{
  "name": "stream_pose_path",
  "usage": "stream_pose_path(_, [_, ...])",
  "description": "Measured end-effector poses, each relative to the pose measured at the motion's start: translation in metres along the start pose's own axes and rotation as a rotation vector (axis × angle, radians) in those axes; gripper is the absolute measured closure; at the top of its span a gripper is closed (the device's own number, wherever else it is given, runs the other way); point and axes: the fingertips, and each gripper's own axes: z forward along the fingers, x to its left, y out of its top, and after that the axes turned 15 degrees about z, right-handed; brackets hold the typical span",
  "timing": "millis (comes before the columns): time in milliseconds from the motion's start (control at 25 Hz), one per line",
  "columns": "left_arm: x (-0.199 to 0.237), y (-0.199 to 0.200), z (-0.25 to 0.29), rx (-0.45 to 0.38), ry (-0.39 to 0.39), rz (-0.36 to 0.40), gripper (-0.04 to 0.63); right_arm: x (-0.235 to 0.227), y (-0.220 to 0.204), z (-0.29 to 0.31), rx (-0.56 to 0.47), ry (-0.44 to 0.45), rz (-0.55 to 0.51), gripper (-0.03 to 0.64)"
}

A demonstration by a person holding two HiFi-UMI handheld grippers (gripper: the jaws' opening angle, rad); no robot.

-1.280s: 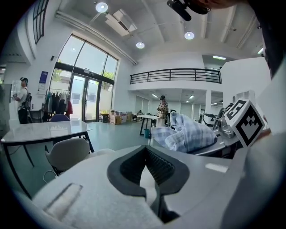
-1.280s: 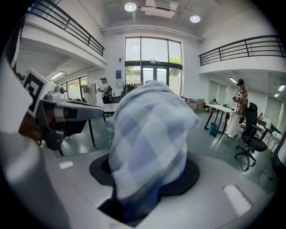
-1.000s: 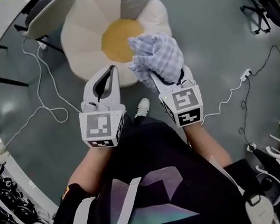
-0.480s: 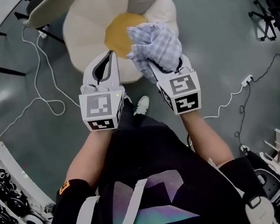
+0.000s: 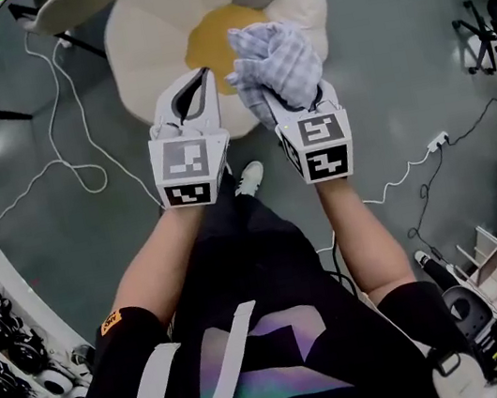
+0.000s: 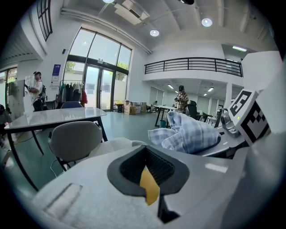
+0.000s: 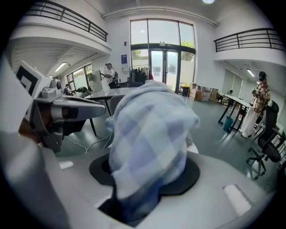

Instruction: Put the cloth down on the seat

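Hanging over the near rim of the flower-shaped seat (image 5: 154, 38), the checked cloth (image 5: 276, 60) sits bunched in the right tongs (image 5: 292, 95), which clamp it; the left tongs (image 5: 199, 80) (pinched together, empty) hover just beside, with bare floor (image 5: 388, 73) either side.

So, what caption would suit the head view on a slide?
Right gripper holds a checked cloth over the flower-shaped seat; left gripper carries nothing.

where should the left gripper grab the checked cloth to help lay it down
Take the loose bunched top of the cloth, sticking out past the jaws of the right gripper, which clamp its lower end. Come from the cloth's left, where the left gripper sits alongside.
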Motion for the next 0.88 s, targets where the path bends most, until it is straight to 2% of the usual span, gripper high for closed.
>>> stream_pose_path(160, [0.026, -0.02, 0.01, 0.016, 0.003, -0.031, 0.592, 0.017, 0.006, 0.027, 0.024, -0.001, 0.002, 0.399])
stream_pose_path(360, [0.032, -0.048, 0.061, 0.055, 0.015, -0.068, 0.592, -0.01, 0.006, 0.07, 0.052, -0.004, 0.006, 0.399])
stream_pose_path(720, [0.058, -0.093, 0.095, 0.102, 0.018, -0.125, 0.592, -0.012, -0.005, 0.127, 0.095, -0.025, 0.016, 0.396])
stream_pose_path(880, [0.061, -0.103, 0.106, 0.11, 0.002, -0.122, 0.592, -0.013, -0.009, 0.145, 0.107, -0.027, 0.014, 0.396])
